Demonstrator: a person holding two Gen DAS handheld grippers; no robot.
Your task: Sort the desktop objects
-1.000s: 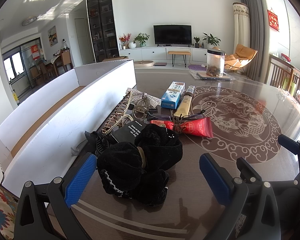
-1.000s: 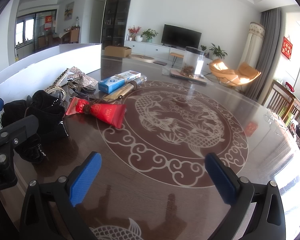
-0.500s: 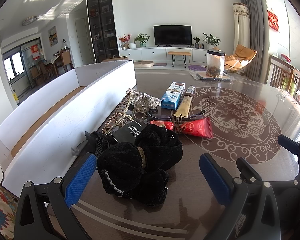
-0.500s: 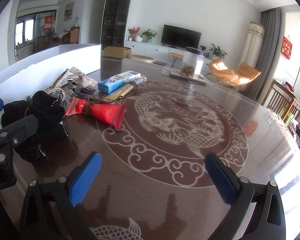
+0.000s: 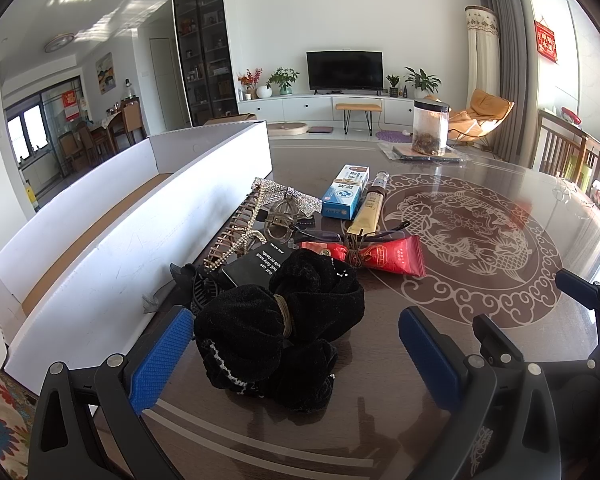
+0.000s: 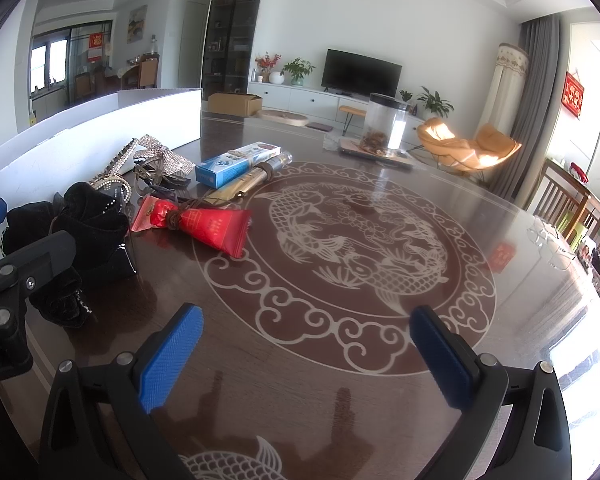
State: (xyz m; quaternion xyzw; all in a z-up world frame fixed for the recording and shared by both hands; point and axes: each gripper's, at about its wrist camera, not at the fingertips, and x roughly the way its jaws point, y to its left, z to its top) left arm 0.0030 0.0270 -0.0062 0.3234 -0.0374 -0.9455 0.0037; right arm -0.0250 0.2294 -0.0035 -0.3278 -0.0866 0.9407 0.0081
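Observation:
A pile of small items lies on the dark round table [image 5: 480,320]: a black velvet scrunchie [image 5: 276,324], a black card box [image 5: 256,266], a red tube [image 5: 374,255], a gold tube [image 5: 368,210], a blue-and-white carton [image 5: 344,194], a rhinestone bow [image 5: 286,196] and beaded hair clips [image 5: 236,236]. My left gripper [image 5: 296,354] stands open, its blue pads on either side of the scrunchie's near end. My right gripper [image 6: 306,354] is open over bare table, to the right of the scrunchie [image 6: 66,240] and the red tube [image 6: 204,224].
A long white open box [image 5: 112,216] runs along the table's left side, next to the pile. A clear jar with a black lid [image 5: 430,128] stands on a tray at the far edge. Wooden chairs [image 6: 568,204] stand at the right.

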